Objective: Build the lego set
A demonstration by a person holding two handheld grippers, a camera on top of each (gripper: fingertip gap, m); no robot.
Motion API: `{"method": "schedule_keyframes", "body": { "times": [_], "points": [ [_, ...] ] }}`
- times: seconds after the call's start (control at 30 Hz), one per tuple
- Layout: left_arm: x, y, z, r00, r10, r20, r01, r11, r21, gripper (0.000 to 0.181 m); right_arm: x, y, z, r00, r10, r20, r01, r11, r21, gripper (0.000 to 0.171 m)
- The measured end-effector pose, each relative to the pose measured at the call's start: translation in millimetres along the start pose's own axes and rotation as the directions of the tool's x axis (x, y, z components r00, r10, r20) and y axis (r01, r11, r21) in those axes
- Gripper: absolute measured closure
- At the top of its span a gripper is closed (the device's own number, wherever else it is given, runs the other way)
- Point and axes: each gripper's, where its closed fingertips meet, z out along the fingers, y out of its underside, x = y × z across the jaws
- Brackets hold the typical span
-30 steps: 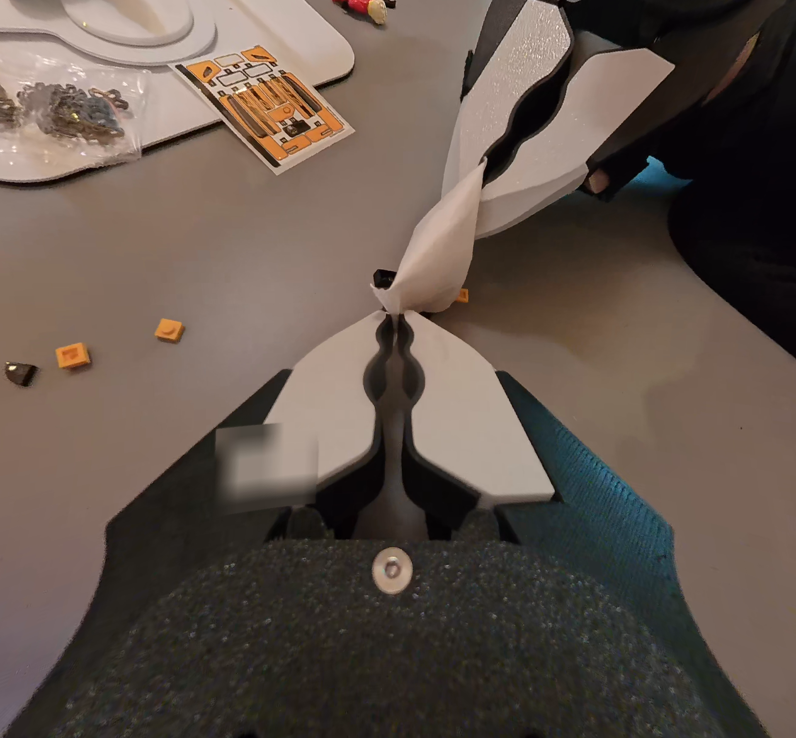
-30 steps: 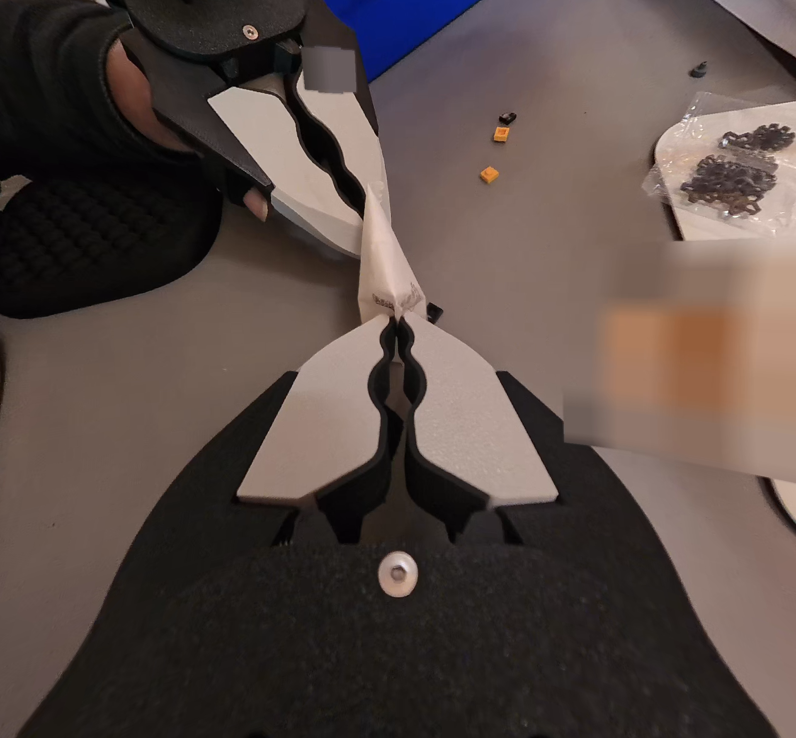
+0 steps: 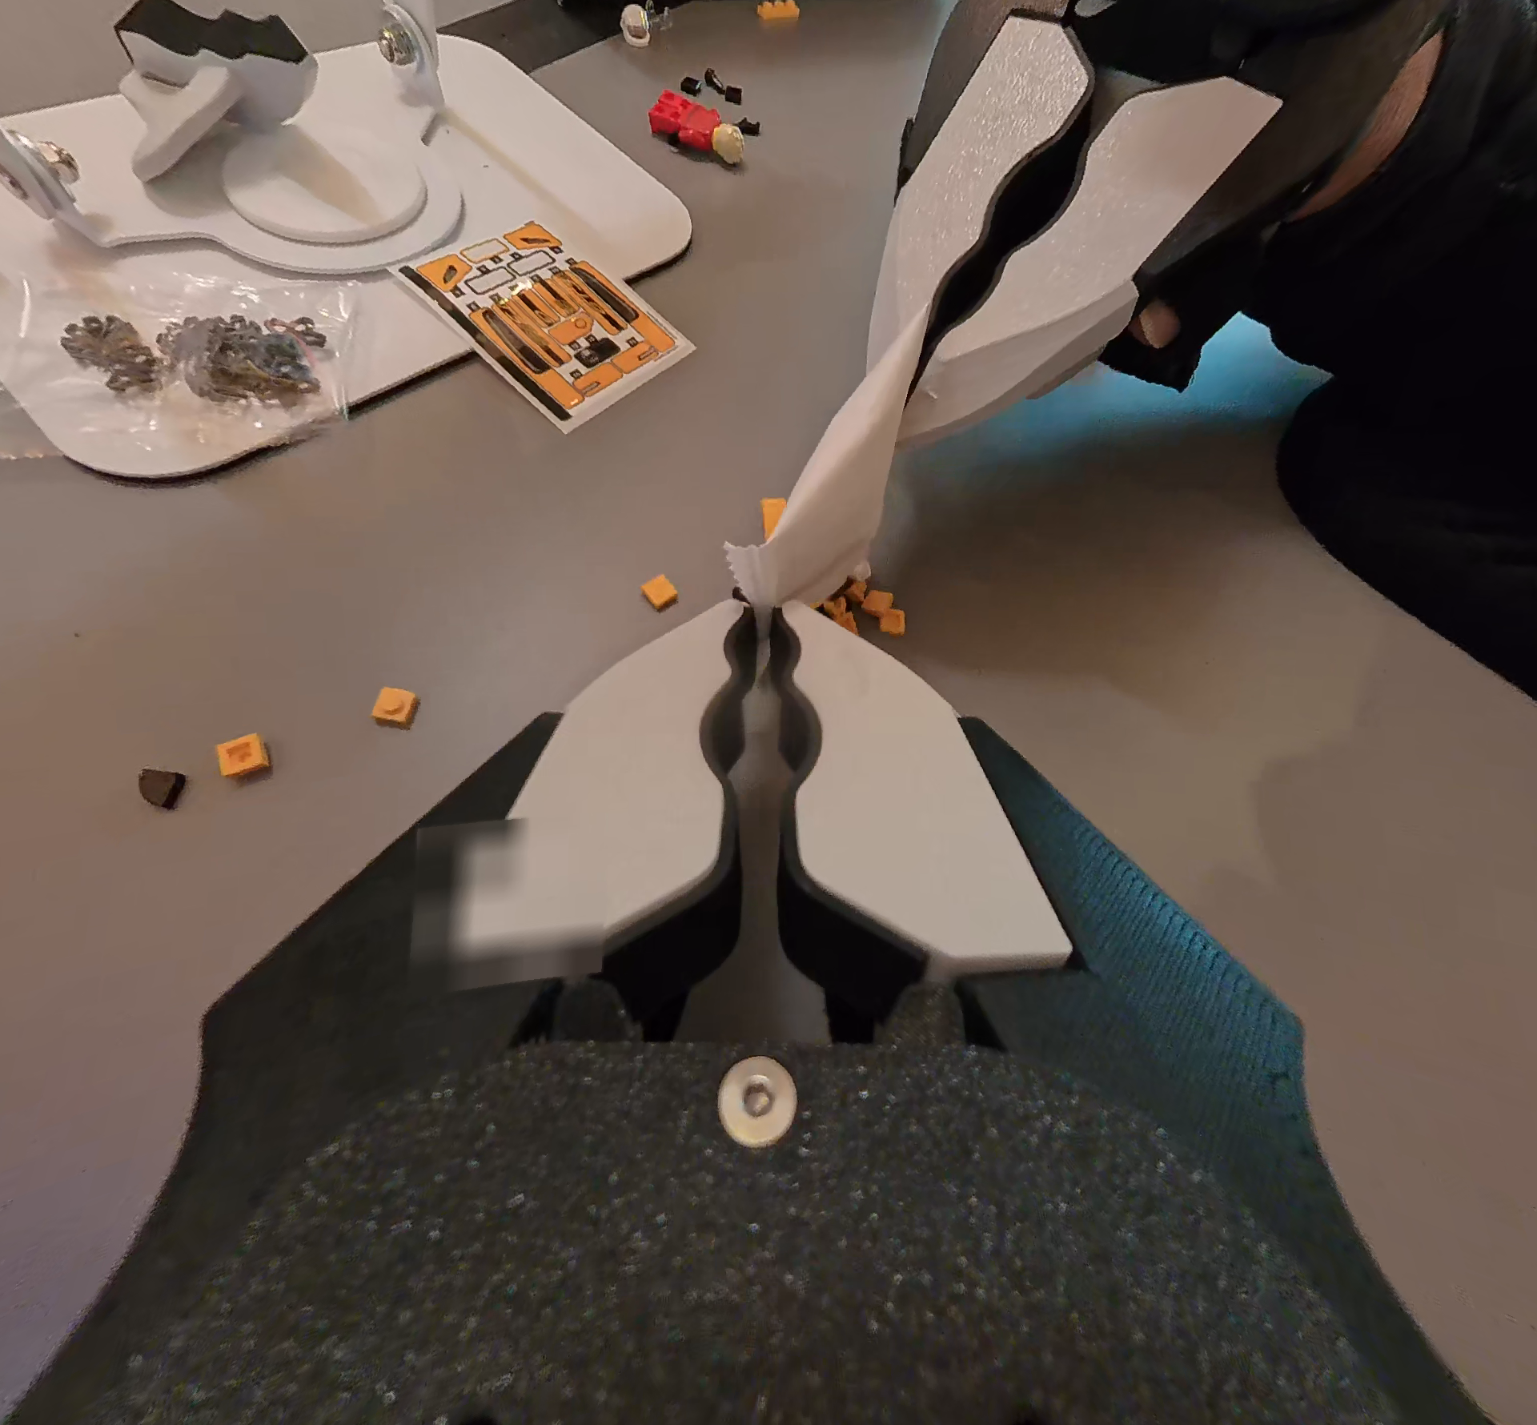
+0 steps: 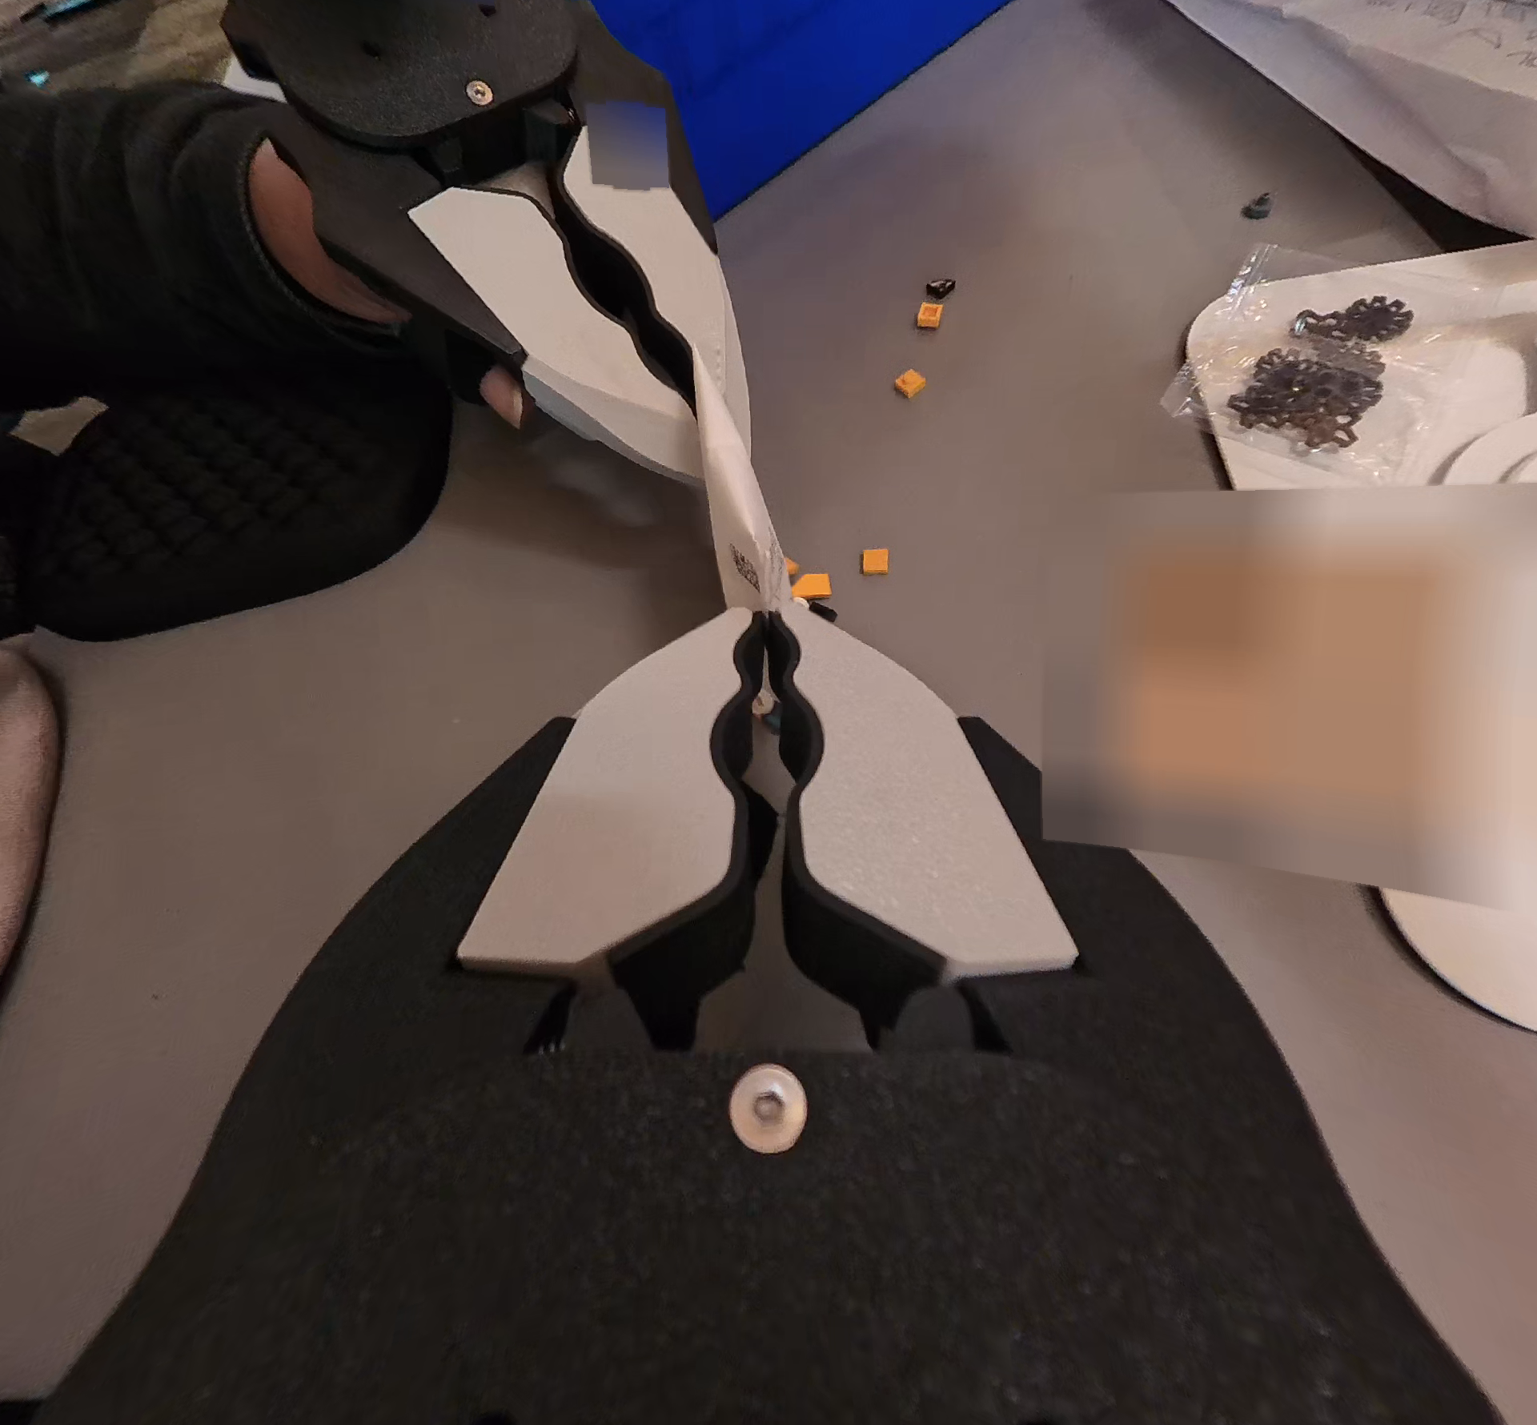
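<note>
The left gripper [image 3: 758, 613] is clamped on the near end of a white paper bag [image 3: 840, 503], stretched above the grey table [image 3: 416, 553]; the right gripper [image 3: 919, 379] pinches its far end. Small orange pieces [image 3: 869, 607] lie under the bag, a sticker sheet [image 3: 549, 325] farther left

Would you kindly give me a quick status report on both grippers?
Left gripper and right gripper both shut on white paper bag, stretched between them. Orange pieces spilled beneath on table. Nothing in the way.
</note>
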Motion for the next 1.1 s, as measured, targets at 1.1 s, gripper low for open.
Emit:
{"method": "schedule_keyframes", "body": {
  "times": [1.1],
  "points": [
    [8.0, -11.8, -10.1, 0.964, -0.196, -0.18, 0.214, 0.973, 0.089, 0.181, -1.4, -18.0, -18.0, 0.992, 0.075, 0.105, -0.091, 0.983, 0.162, 0.154]
  ]
}}
